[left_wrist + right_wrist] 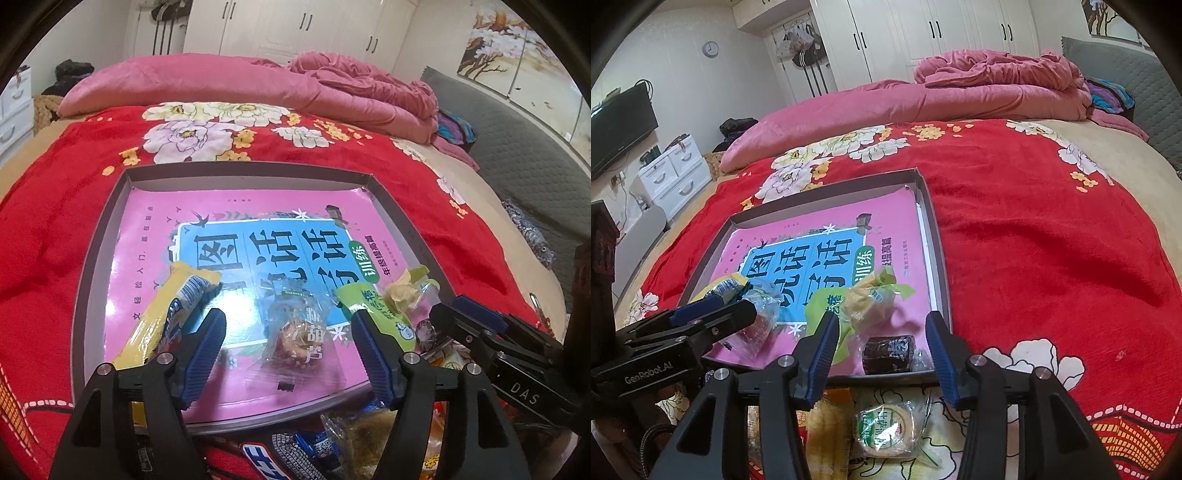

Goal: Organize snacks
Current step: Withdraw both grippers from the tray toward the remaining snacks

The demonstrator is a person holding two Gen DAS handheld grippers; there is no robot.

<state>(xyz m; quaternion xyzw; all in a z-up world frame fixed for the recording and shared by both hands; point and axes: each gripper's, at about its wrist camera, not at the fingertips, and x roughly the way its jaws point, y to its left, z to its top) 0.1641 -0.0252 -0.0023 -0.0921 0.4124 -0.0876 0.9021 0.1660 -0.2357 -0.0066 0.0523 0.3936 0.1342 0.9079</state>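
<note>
Hovering with fingers spread apart: left claw (288,325) over the clear-wrapped snack (295,332), right claw (882,332) over the dark brown snack (886,352). Both lying on the pink book (820,221) inside the grey tray (940,258), resting on the red bed (1052,240).

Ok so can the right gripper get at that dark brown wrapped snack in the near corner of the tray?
Probably yes. The right gripper is open and the dark brown snack lies between its fingers with nothing over it. The tray's low near wall and a green packet beside it look like minor obstacles.
</note>
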